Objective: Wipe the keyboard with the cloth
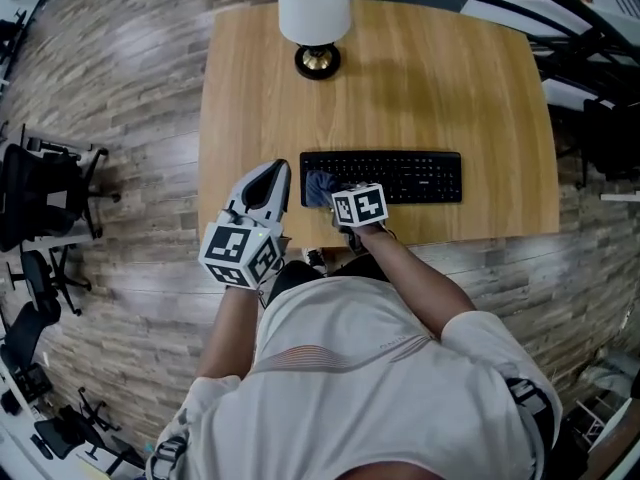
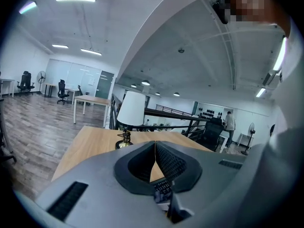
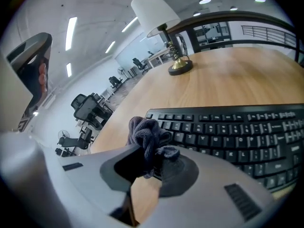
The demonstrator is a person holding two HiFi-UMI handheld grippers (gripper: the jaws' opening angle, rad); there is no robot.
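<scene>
Right gripper view: cloth clamped, and we judge the wipe barely started.
Right gripper (image 3: 151, 161) pinches the bunched dark cloth (image 3: 145, 133) at the keyboard's (image 3: 237, 127) left end. We see every key to the right still uncovered, so most of the wipe looks left to do. Left gripper (image 2: 155, 146) is closed on nothing, hovering at the table's (image 1: 450, 88) near-left edge, just left of the keyboard.

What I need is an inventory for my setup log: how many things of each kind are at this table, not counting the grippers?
Lamp: 1
Keyboard: 1
Cloth: 1
Total: 3
</scene>
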